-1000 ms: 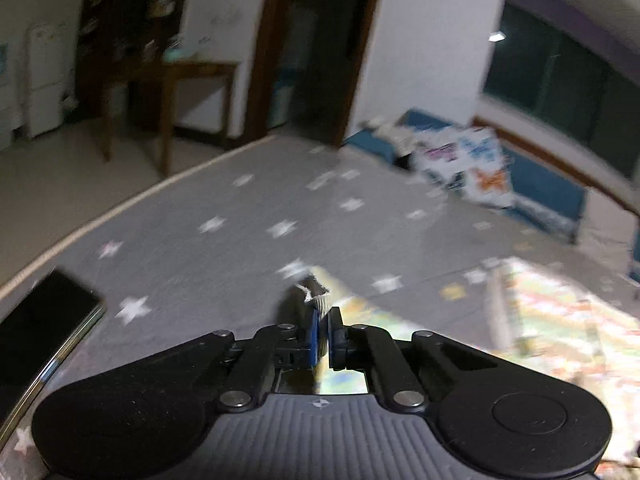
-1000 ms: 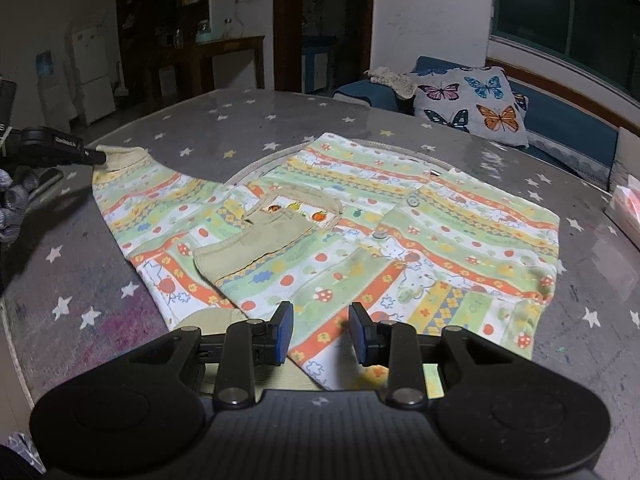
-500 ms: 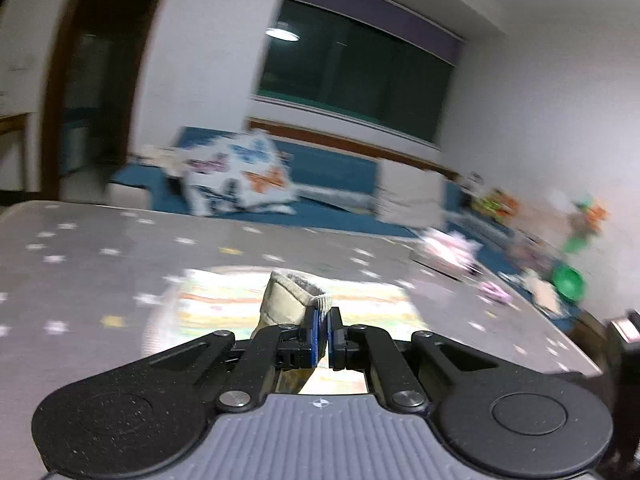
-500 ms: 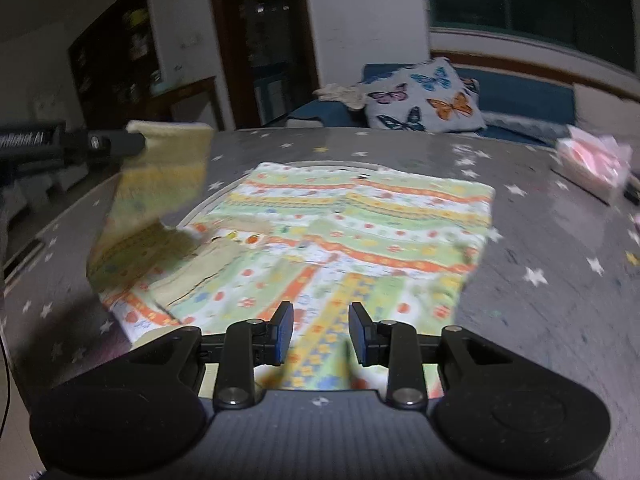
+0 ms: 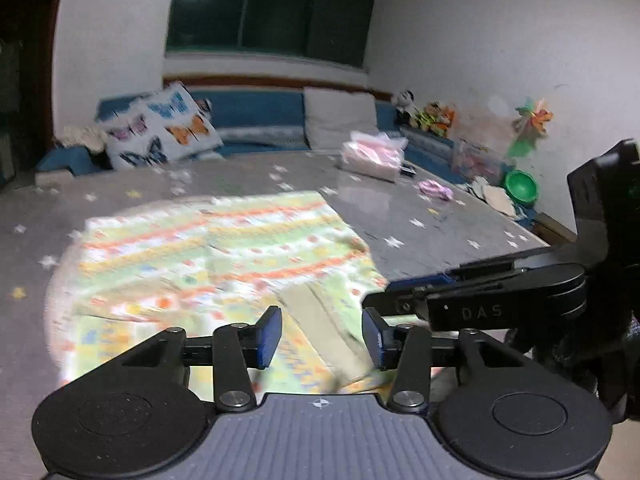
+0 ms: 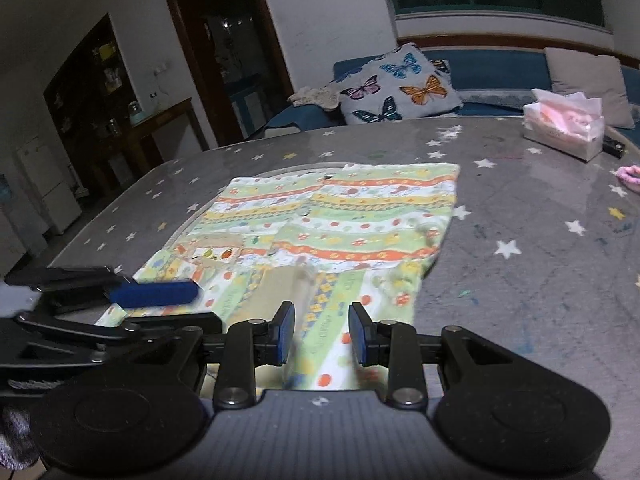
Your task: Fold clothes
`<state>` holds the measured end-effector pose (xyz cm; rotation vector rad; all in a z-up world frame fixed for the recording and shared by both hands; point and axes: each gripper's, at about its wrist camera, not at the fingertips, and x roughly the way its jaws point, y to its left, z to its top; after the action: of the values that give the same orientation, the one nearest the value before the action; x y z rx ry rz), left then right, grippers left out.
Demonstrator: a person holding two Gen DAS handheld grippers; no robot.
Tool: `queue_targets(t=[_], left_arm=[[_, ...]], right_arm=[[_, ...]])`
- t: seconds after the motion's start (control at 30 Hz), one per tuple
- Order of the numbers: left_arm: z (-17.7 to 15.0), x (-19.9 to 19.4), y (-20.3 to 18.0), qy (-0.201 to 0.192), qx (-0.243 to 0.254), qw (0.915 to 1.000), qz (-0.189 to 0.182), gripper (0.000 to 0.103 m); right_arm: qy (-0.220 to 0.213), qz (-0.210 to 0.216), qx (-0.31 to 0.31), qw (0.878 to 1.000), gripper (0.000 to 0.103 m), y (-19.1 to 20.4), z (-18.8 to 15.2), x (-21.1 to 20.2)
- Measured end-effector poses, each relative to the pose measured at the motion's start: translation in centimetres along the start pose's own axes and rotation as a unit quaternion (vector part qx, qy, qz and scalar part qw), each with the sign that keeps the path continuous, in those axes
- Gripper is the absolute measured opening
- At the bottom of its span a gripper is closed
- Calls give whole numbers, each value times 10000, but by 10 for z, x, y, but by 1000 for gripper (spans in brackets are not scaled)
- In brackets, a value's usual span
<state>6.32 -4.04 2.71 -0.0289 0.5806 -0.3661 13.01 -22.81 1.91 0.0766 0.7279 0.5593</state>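
**Now the sleeve lies folded over the garment**

Now the patterned garment (image 6: 340, 216) lies flat on the grey star-print desk (image 6: 520, 248), its striped body spread towards the far edge. A sleeve with a tan cuff (image 6: 280, 284) is folded inward across the near part of the cloth.

The left gripper (image 5: 322, 334) hovers over the near edge of the garment; its jaws have just been opening and stand moderately apart, with nothing pressed between the blue pads, the tan cuff lying on the cloth below the gap. In the right wrist view it reaches in from the left, low over the near left corner of the cloth.

The right gripper (image 6: 322, 334) sits just beside it over the near hem, jaws narrowly parted and empty, the cloth lying beneath them.

Beyond the garment, a tissue pack (image 6: 564, 128) stands near the far right of the desk, and a butterfly cushion (image 6: 400, 84) rests on the blue sofa behind.
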Motion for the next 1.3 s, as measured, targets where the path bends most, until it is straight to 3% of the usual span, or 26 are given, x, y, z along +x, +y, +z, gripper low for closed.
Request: queue_targets(t=[0.2, 0.33, 0.43, 0.53, 0.57, 0.6, 0.87, 1.13, 1.3], left_arm=[[-4, -29, 55, -156, -218, 9962, 823, 55], [-14, -36, 91, -32, -463, 9894, 1377, 55], [-24, -40, 111, 69, -642, 9853, 1582, 55], [-29, -42, 121, 121, -727, 9833, 1666, 57], [-30, -41, 123, 133, -745, 9829, 1677, 57], [-30, -41, 124, 139, -761, 9827, 1682, 57], [-23, -32, 127, 143, -680, 9827, 1715, 58], [-29, -17, 127, 492, -324, 9787, 1965, 57], [-14, -18, 124, 313, -192, 9810, 1903, 47]], right_arm=[[159, 66, -170, 9997, 30, 17, 3, 23], [259, -37, -229, 9994, 30, 21, 6, 38], [329, -114, -213, 9992, 30, 20, 6, 47], [388, -146, -236, 9989, 27, 22, 6, 53], [382, -177, -258, 9988, 22, 24, 6, 53], [371, -211, -277, 9987, 8, 25, 7, 53], [-86, -466, -487, 9977, 7, 35, 19, 23], [203, -654, -502, 9964, 10, 24, 8, 40], [12, -667, -697, 9953, 13, 28, 14, 26]])
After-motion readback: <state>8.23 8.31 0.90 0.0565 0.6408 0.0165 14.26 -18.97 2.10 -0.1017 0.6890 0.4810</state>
